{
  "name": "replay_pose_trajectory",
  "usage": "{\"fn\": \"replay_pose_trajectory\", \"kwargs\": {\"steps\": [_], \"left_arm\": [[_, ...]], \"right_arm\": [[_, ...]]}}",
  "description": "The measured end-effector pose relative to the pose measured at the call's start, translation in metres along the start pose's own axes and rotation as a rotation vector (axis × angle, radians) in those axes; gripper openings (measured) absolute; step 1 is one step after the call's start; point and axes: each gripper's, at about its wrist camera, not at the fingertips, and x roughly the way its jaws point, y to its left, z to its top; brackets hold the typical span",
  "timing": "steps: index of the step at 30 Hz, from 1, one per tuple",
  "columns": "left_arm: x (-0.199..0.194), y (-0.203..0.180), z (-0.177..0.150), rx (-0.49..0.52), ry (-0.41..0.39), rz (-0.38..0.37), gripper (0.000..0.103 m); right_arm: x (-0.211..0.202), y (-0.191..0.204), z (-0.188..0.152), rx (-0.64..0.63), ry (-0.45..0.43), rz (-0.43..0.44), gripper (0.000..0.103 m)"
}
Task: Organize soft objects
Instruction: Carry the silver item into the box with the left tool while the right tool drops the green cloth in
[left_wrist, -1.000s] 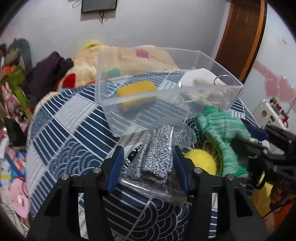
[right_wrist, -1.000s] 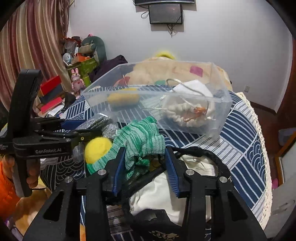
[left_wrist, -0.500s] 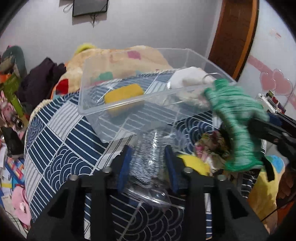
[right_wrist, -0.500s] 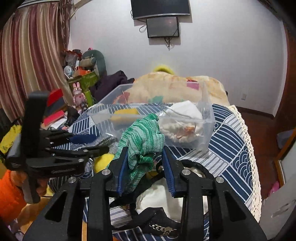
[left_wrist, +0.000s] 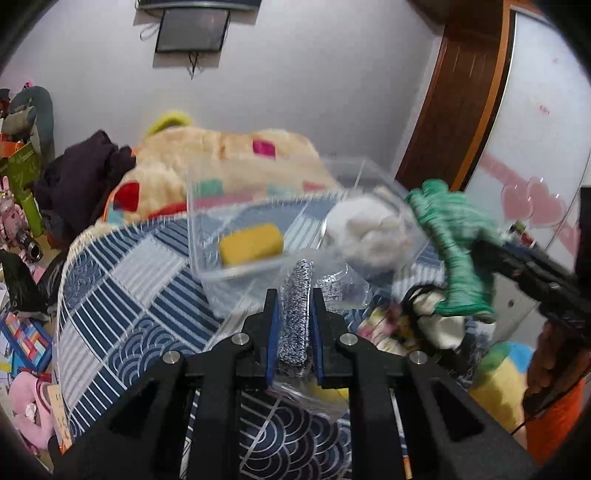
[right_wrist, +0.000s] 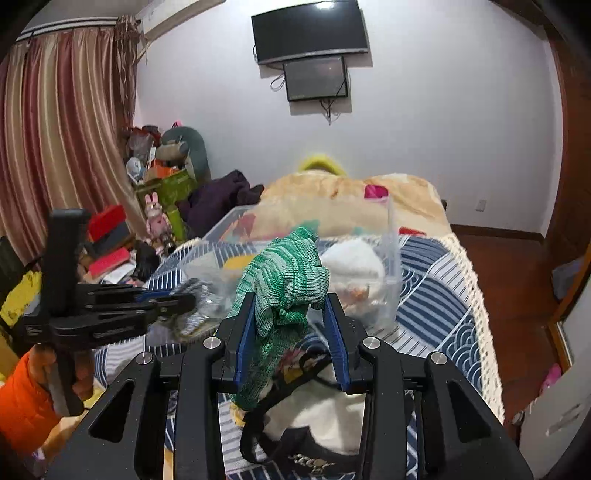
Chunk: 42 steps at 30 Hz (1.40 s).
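Speckled grey cloth in clear wrap (left_wrist: 295, 317) sits clamped in the left tool (left_wrist: 294, 314), lifted above the bed (left_wrist: 122, 295). Right tool (right_wrist: 291, 328) grips a green glove (right_wrist: 284, 280). Beyond, the clear bin (left_wrist: 236, 273) holds a yellow sponge (left_wrist: 251, 244).

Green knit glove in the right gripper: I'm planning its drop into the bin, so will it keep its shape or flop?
Probably floppy: the green knit glove bunches above the right gripper and its cuff droops below the fingers. Likely light, since it hangs without stretching. It looks grippy rather than slippery, so it may cling to the blue pads on release over the clear bin.
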Motion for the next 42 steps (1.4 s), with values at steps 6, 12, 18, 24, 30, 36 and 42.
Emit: {"fn": "replay_pose_trajectory", "kwargs": {"steps": [6, 12, 18, 24, 30, 36, 42], "left_arm": [[-0.026, 0.0, 0.029, 0.005, -0.105, 0.021, 0.015], [-0.029, 0.004, 0.052, 0.012, -0.167, 0.077, 0.015], [-0.002, 0.01, 0.067, 0.004, -0.16, 0.143, 0.015], [0.034, 0.023, 0.073, -0.025, -0.111, 0.168, 0.015], [0.068, 0.032, 0.072, -0.043, -0.041, 0.173, 0.015], [0.092, 0.031, 0.067, -0.031, 0.004, 0.191, 0.015], [0.103, 0.028, 0.062, -0.007, 0.039, 0.199, 0.017]], "right_arm": [[-0.004, -0.004, 0.022, 0.009, -0.06, -0.015, 0.033], [0.004, -0.003, 0.044, -0.008, -0.093, -0.022, 0.033], [0.027, 0.003, 0.06, -0.023, -0.085, -0.02, 0.033], [0.067, 0.007, 0.061, -0.041, 0.003, -0.023, 0.033], [0.108, 0.005, 0.053, -0.056, 0.123, -0.035, 0.033], [0.132, 0.006, 0.043, -0.078, 0.211, -0.037, 0.033], [0.135, 0.009, 0.037, -0.107, 0.248, -0.039, 0.033]]}}
